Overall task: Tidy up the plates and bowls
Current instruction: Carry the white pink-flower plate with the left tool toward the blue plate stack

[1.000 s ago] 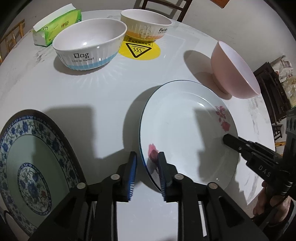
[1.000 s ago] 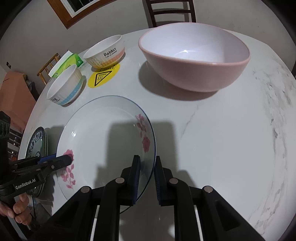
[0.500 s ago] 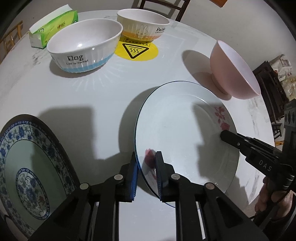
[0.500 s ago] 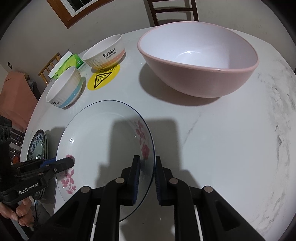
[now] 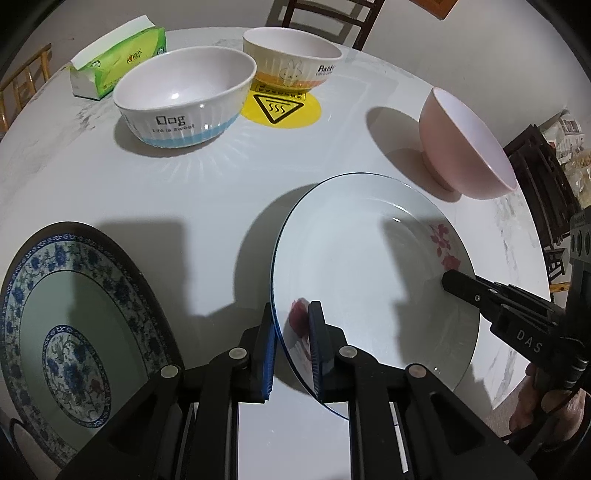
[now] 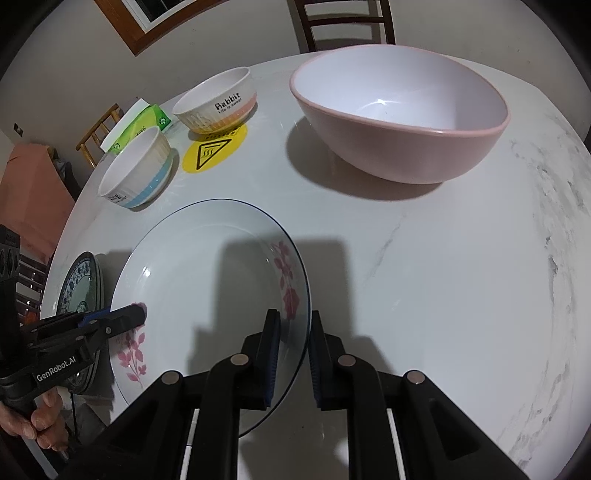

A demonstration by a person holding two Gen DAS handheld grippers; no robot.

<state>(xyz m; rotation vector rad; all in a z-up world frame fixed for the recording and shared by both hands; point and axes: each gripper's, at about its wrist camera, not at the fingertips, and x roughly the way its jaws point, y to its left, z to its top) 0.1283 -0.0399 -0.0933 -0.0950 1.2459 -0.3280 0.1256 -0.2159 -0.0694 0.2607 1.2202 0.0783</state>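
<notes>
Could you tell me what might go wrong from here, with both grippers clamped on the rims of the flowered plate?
1. The left gripper and right gripper pinch only the thin opposite rims of the white plate with pink flowers; the glossy edge could slip out.
2. Uneven lifting could tilt it.
3. The blue-patterned plate and the large pink bowl sit close by; swinging sideways might knock them.

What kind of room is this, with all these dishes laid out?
Most likely a home dining room: a round marble-look table with wooden chairs drawn up, bowls and plates on it, and a tissue pack.
</notes>
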